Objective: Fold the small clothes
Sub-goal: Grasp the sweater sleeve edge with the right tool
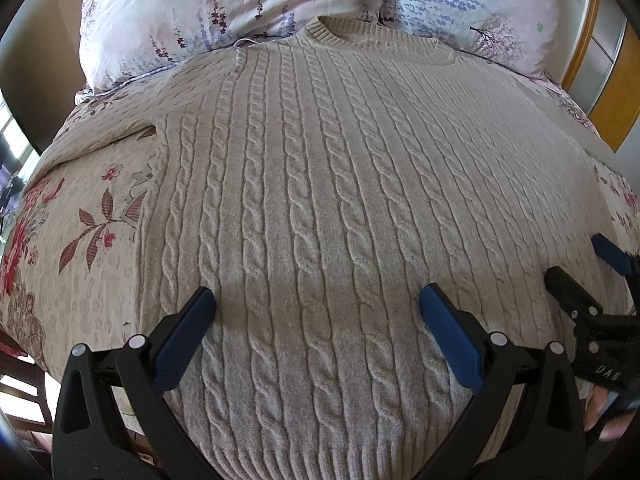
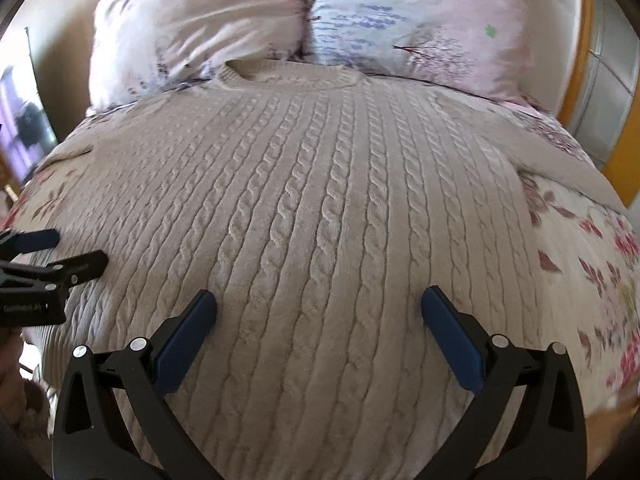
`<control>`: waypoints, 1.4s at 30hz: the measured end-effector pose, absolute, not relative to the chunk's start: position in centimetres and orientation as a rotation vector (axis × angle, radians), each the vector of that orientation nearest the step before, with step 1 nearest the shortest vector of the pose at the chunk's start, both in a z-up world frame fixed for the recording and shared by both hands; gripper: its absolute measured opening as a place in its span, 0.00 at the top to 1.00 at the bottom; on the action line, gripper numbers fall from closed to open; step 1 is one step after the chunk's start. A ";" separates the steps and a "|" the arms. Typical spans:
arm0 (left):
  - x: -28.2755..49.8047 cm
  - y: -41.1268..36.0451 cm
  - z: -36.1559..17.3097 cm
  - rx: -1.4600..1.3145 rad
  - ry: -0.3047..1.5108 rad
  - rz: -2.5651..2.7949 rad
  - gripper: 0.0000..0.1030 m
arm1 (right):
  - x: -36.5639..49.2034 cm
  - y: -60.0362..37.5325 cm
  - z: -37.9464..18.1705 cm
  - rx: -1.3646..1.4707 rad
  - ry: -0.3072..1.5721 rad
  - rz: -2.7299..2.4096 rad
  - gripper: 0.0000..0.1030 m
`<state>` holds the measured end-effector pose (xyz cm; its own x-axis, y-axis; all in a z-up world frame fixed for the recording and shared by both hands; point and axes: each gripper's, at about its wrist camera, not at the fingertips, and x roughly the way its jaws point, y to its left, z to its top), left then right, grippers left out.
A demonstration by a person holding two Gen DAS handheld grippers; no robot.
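A beige cable-knit sweater [image 1: 320, 184] [image 2: 320, 208] lies flat on the bed, front up, with its neckline [image 1: 372, 38] at the far end by the pillows. My left gripper [image 1: 316, 304] hovers open over the lower left part of the body, nothing between its blue pads. Over the lower right part my right gripper [image 2: 320, 304] is open too, and it shows at the right edge of the left wrist view [image 1: 580, 268]. In the right wrist view the left gripper [image 2: 68, 252] appears at the left edge. The sleeves spread out to both sides.
A floral bedspread [image 1: 80, 248] [image 2: 592, 248] covers the bed. Two flowered pillows [image 1: 208, 12] [image 1: 480, 4] lean at the head. Wooden furniture [image 1: 612, 92] stands to the right of the bed. A hand [image 1: 600, 412] shows at the lower right.
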<state>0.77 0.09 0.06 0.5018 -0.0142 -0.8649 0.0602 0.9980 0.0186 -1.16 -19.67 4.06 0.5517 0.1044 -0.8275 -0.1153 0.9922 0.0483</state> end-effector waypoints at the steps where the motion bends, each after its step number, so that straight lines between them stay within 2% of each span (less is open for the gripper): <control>1: 0.8 0.1 0.0 0.050 1.042 -0.048 0.02 | -0.8 -20.4 4.3 0.013 0.984 0.141 0.01; 8: 0.7 0.3 -0.1 0.065 0.983 -0.081 0.02 | 3.6 -31.3 7.6 0.308 0.878 -0.014 0.01; 9: 0.7 0.3 0.0 0.063 0.981 -0.086 0.02 | 4.5 -33.3 7.8 0.350 0.866 -0.061 0.06; 10: 0.9 0.3 0.0 0.060 0.980 -0.091 0.02 | 5.4 -36.1 7.9 0.416 0.855 -0.117 0.17; 13: 1.4 0.5 0.1 0.054 0.980 -0.113 0.02 | 7.6 -43.6 6.6 0.624 0.867 -0.266 0.35; 16: 2.2 0.9 0.5 0.030 0.973 -0.139 0.02 | 8.4 -49.1 4.5 0.820 0.874 -0.372 0.44; 21: 3.7 2.0 1.6 0.012 0.942 -0.154 0.02 | 8.4 -53.7 1.9 0.955 0.868 -0.479 0.47; 23: 4.3 2.1 2.4 0.045 0.912 -0.137 0.02 | 8.4 -54.4 1.3 0.996 0.854 -0.477 0.51; 29: 6.2 2.5 4.2 0.071 0.870 -0.115 0.02 | 8.7 -56.7 0.5 1.038 0.805 -0.507 0.64; 36: 9.3 3.7 5.1 0.029 0.880 -0.102 0.02 | 8.1 -58.5 0.1 1.012 0.774 -0.564 0.89; 42: 10.7 4.1 5.4 -0.002 0.870 -0.140 0.02 | 9.4 -55.9 3.1 0.797 0.730 -0.547 0.91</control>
